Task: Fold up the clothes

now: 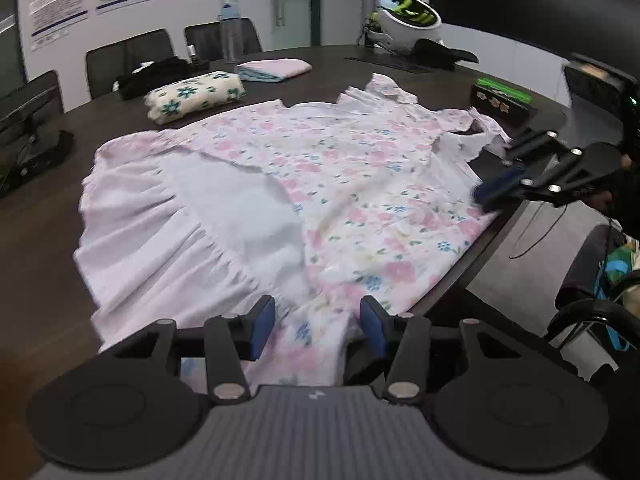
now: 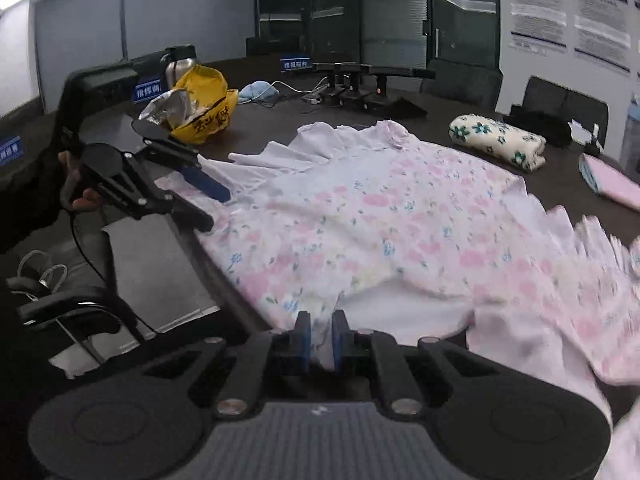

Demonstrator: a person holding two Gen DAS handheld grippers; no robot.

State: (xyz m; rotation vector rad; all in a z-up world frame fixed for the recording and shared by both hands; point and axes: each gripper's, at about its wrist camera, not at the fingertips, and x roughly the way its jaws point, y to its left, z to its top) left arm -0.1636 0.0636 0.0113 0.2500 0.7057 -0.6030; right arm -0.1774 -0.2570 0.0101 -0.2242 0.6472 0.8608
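Both sets of jaws sit on the near edge of a floral dress, ready for a fold.

Clenched nearly together, the right gripper point(image 2: 320, 338) pinches a thin bunch of the dress point(image 2: 400, 232) near the table's edge, a hold that looks meant to carry that side over. Half spread, the left gripper point(image 1: 318, 326) has a raised ridge of the same fabric running between its blue pads point(image 1: 264, 320), but whether they press it cannot be told. The dress lies flat and spread across the dark table point(image 1: 48, 248), printed side up, with part of the ruffled skirt turned to show its pale lining, probably so it can be folded in on itself. Farther back, a folded green-flowered cloth point(image 1: 196, 94) and a folded pink garment point(image 1: 276, 68) rest well apart from it, apparently finished pieces.
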